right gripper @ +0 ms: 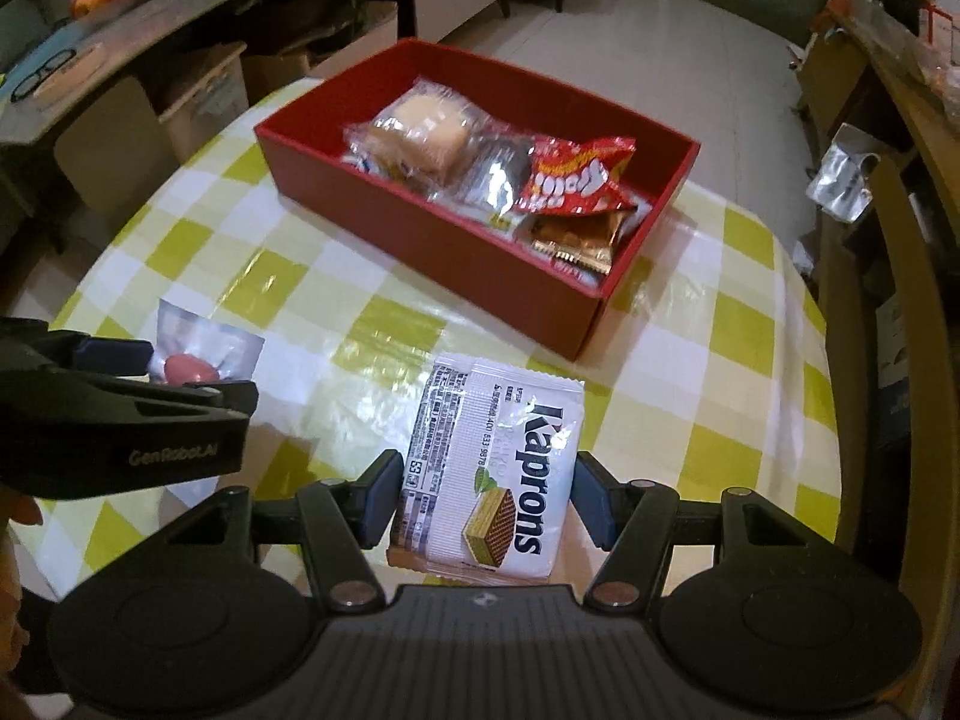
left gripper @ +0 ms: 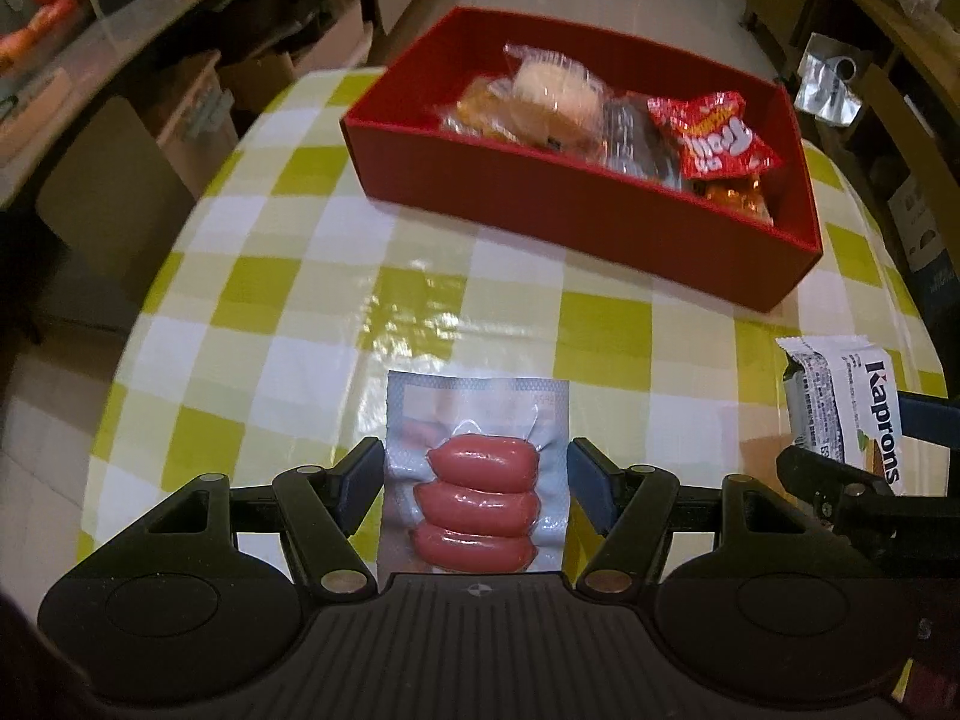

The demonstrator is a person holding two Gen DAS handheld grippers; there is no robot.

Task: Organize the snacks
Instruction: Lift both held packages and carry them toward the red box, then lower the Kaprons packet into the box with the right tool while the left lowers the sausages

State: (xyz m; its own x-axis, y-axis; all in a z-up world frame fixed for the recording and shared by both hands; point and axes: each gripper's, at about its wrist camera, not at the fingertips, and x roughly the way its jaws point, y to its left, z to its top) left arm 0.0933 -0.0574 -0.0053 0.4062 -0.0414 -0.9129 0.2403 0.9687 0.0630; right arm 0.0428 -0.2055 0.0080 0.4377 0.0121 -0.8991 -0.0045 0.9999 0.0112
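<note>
The right gripper point(right gripper: 483, 495) holds a white Kaprons wafer pack point(right gripper: 489, 474) between its two blue pads, up off the table point(right gripper: 750, 360). The table has a yellow and white check cloth. Behind the pack sits a red box point(right gripper: 420, 252) with snacks inside: a wrapped cake point(right gripper: 420, 135), a red chips bag point(right gripper: 576, 174) and a shiny brown packet point(right gripper: 576, 237). At the left, the left gripper point(right gripper: 180, 372) holds a sausage pack point(right gripper: 204, 348).

Between the left jaws, a glossy clear-plastic sausage pack point(left gripper: 477, 468); between the right jaws, a shiny white wafer wrapper point(right gripper: 492, 474). Beyond them, a glossy checked tablecloth point(left gripper: 288, 300) and matt red box point(left gripper: 576, 222).
</note>
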